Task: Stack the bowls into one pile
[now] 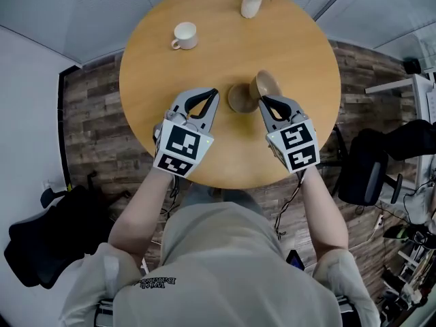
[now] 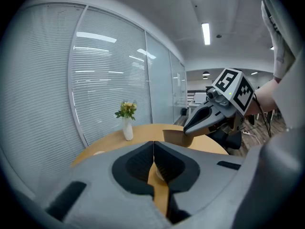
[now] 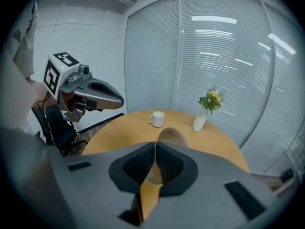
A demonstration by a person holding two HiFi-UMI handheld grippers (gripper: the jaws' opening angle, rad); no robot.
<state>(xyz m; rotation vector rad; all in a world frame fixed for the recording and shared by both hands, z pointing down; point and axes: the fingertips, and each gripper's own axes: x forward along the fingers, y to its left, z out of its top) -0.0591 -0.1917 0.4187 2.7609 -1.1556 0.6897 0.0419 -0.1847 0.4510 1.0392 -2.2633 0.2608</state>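
Note:
Two brown bowls are at the middle of the round wooden table (image 1: pixel 163 67). One bowl (image 1: pixel 240 99) rests on the tabletop. The second bowl (image 1: pixel 267 84) is tilted on edge just right of it, leaning over it, and my right gripper (image 1: pixel 261 101) is shut on its rim. In the right gripper view this bowl (image 3: pixel 172 136) rises just past the right gripper (image 3: pixel 155 143). My left gripper (image 1: pixel 215 92) is shut and holds nothing, its tips just left of the resting bowl. From the left gripper (image 2: pixel 153 143) a brown bowl (image 2: pixel 174 137) shows under the right gripper's tips.
A white mug (image 1: pixel 184 35) stands at the table's far left and a white vase with flowers (image 1: pixel 252 1) at the far edge. A black office chair (image 1: pixel 368 162) stands right of the table. A black bag (image 1: pixel 48 240) lies on the floor at the left.

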